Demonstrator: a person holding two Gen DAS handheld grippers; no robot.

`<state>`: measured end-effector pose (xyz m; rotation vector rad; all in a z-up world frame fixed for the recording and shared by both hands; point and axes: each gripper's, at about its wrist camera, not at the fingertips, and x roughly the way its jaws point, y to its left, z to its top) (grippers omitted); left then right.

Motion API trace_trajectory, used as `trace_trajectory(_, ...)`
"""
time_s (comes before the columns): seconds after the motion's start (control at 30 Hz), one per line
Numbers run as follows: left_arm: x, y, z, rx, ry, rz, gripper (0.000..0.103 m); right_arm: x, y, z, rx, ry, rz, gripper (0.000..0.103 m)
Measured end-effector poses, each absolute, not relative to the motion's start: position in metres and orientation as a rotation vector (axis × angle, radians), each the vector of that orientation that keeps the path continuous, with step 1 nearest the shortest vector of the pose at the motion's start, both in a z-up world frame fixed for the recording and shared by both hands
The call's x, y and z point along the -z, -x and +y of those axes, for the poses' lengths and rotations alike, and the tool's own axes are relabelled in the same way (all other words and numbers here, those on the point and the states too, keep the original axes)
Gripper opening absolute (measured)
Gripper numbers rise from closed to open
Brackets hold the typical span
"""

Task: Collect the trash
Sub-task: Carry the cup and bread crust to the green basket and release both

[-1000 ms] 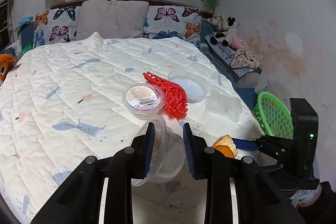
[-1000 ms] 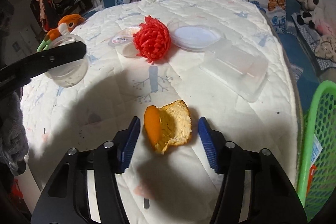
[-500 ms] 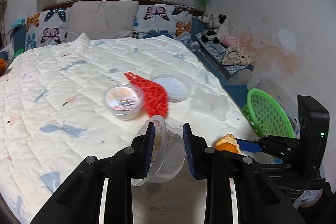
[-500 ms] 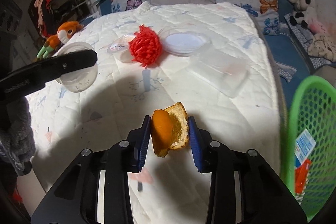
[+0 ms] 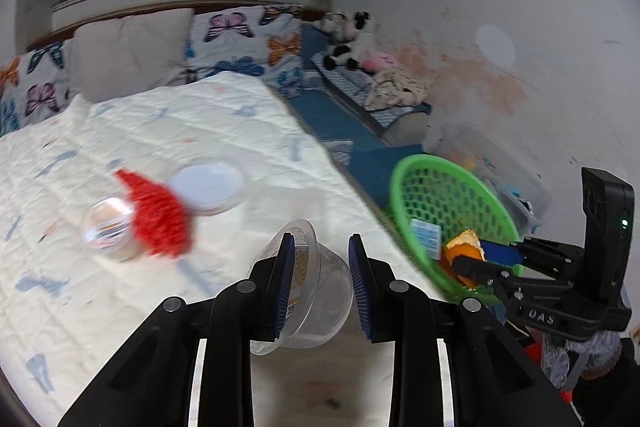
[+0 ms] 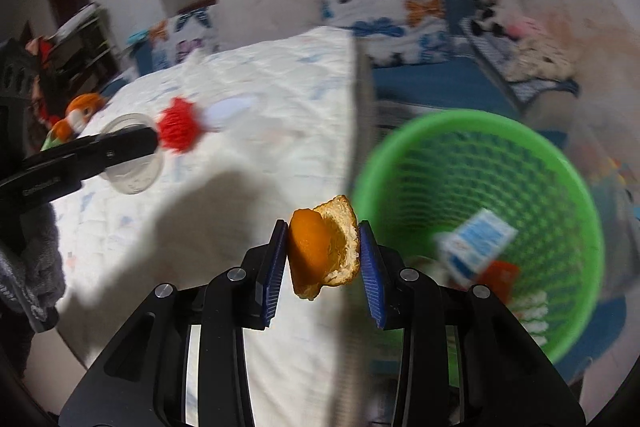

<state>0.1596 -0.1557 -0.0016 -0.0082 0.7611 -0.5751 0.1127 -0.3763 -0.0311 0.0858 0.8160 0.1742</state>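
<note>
My left gripper [image 5: 320,247] is shut on a clear plastic cup [image 5: 316,291], tilted on its side above the near edge of the bed. That cup [image 6: 132,179] also shows at the left of the right wrist view. My right gripper [image 6: 323,231] is shut on a piece of orange peel [image 6: 320,255], held in the air between the bed's edge and a green mesh basket [image 6: 480,123]. In the left wrist view, the right gripper [image 5: 468,253] and its peel [image 5: 460,241] hang at the near rim of the basket [image 5: 400,183].
On the quilt lie a red net [image 5: 160,219], a lidded clear tub [image 5: 106,227] and a white dish [image 5: 208,183]. The basket holds a blue-white carton [image 6: 476,243] and a red wrapper [image 6: 496,275]. A clear storage box [image 5: 500,163] stands by the wall.
The right gripper closed on the orange peel and lifted it off the quilt. Both grippers swung right toward the green basket, the left still holding the cup.
</note>
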Motion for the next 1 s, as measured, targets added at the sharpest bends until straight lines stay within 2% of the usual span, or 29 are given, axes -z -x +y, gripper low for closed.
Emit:
trace_trajectory(0.4,-0.003,-0.159,-0.239,0.696,-0.067,0.76,0.027,0.054,-0.099,-0.457,0.01,-0.107,0.838,0.039)
trace_trajectory(0.63,0.001,-0.162,-0.272,0.741,-0.094,0.769,0.027,0.06,-0.095,-0.471,0.04,-0.123,0.824,0.061)
trace_trajectory(1.0,0.018,-0.172,-0.306,0.78,-0.092,0.828,0.027,0.059,-0.08,-0.488,0.071,-0.139,0.794,0.078)
